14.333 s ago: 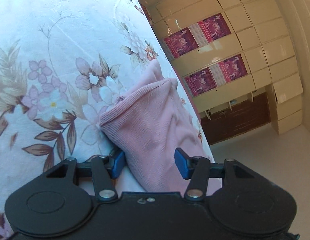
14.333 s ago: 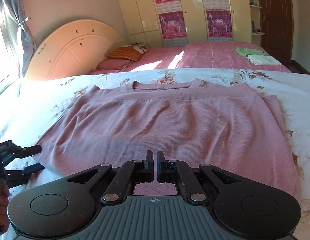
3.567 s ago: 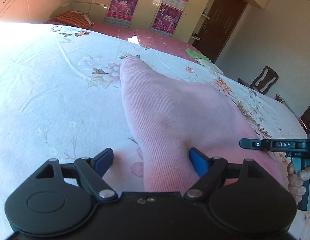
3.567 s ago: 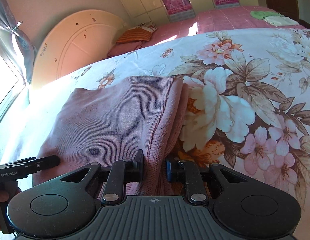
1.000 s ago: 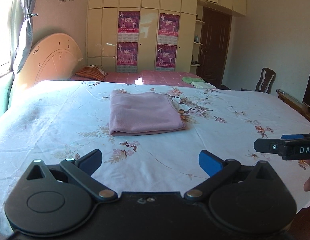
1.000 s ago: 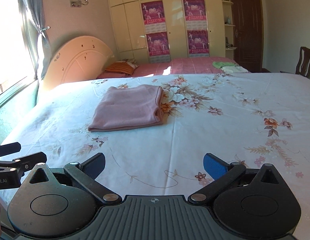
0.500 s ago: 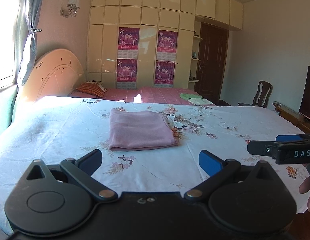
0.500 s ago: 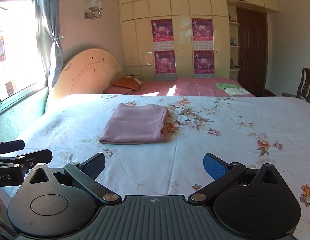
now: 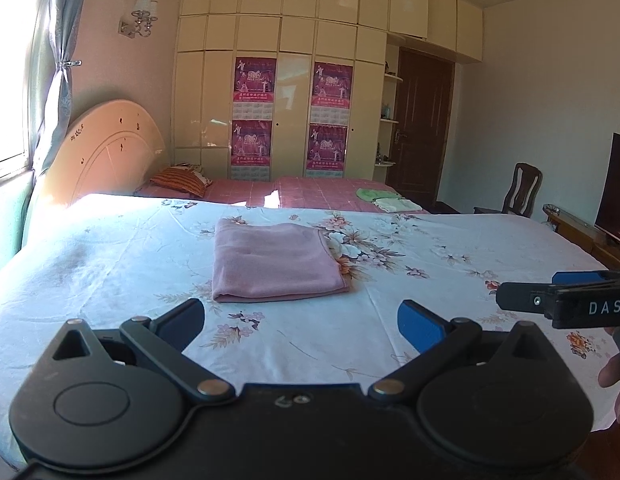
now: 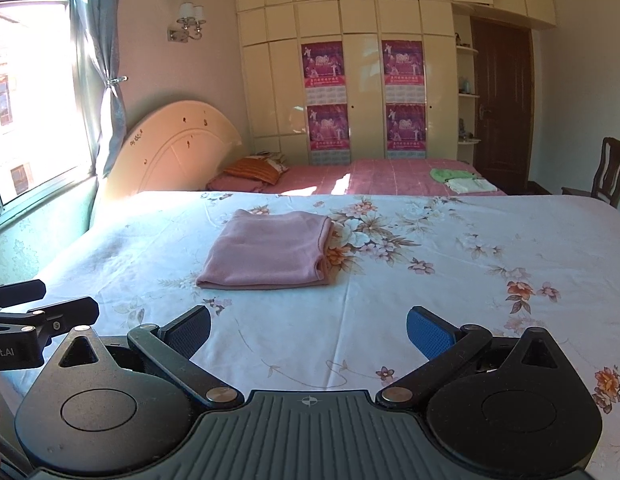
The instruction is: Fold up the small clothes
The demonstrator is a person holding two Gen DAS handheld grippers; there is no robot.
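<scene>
One folded pink garment (image 9: 276,264), two empty grippers

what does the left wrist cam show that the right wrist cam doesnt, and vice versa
Only the left wrist view shows the dark TV screen at the far right and the right gripper from the side.

Only the right wrist view shows the bright window and the left gripper at its left edge.

Both show the folded pink garment lying on the floral bedsheet, untouched by either open gripper, plus the wardrobe, the wooden chair and the green clothes on the far bed.
</scene>
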